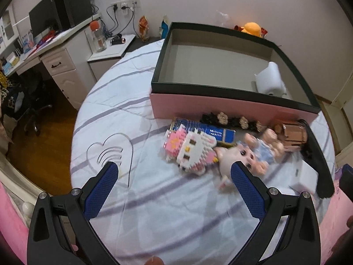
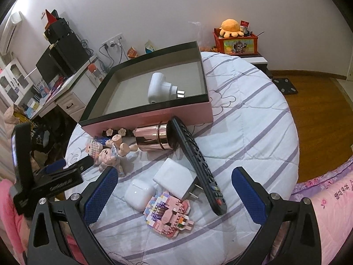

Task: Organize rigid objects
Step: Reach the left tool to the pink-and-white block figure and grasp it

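A pink box (image 1: 220, 108) (image 2: 154, 114) with a dark rim lies open on the round bed; a white plug adapter (image 2: 161, 88) (image 1: 271, 79) lies inside it. In front of the box lie a white-and-pink brick cat (image 1: 192, 152), a pig figurine (image 1: 245, 156) (image 2: 112, 152), a blue booklet (image 1: 211, 132), a rose-gold tin (image 2: 154, 139) and a black remote (image 2: 198, 165). Nearer lie a white charger (image 2: 176, 178), a white earbud case (image 2: 139, 192) and a pink brick figure (image 2: 167, 216). My left gripper (image 1: 174, 174) hangs open before the cat. My right gripper (image 2: 174, 181) hangs open over the charger.
The bed cover (image 1: 154, 209) is white with purple stripes. A desk (image 1: 64, 50) with a monitor stands at the left and a nightstand (image 1: 110, 53) beside it. A red crate with an orange plush (image 2: 233, 37) stands behind the bed. Wooden floor (image 2: 320, 110) lies to the right.
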Demonstrator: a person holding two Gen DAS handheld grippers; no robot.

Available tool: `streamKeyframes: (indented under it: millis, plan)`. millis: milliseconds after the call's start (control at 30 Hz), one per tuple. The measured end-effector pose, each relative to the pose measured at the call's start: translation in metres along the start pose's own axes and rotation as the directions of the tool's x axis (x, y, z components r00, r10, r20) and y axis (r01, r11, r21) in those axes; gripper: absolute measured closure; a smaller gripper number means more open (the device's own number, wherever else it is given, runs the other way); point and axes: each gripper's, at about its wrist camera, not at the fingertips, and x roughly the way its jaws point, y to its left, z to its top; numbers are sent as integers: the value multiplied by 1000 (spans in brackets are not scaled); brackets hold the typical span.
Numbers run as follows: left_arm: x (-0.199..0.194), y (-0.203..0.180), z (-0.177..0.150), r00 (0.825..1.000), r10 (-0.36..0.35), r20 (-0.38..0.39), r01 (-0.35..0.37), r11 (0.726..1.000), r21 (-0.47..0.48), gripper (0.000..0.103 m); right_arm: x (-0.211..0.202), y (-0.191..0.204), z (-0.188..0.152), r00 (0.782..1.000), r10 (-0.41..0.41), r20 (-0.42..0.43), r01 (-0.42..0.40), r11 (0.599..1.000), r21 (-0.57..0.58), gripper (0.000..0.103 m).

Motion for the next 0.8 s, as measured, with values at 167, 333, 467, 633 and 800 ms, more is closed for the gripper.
streamKeyframes:
  millis: [167, 333, 467, 633, 800]
  plan:
    - [17, 5, 13, 1000, 7, -1, -7, 1000, -4, 0, 13, 4, 5, 1000, -15, -23, 15, 1000, -6, 0]
    - [32, 13, 14, 1000, -26, -17, 26, 1000, -15, 0, 22, 7, 10, 999, -28, -40, 28, 1000, -12, 0]
    - [40, 19, 14, 996, -79, -27, 78, 996, -50, 0, 29, 9, 12, 998, -33, -51, 32, 999, -17, 0]
    - [46, 13, 11, 998, -54, -29, 54, 999, -2, 5, 30, 15, 10, 998, -30, -58, 28, 999, -33, 0]
    - [41, 15, 10, 999, -46, -8, 46, 999, -7, 32, 27, 14, 10, 998, -35, -50, 33, 999, -30, 0]
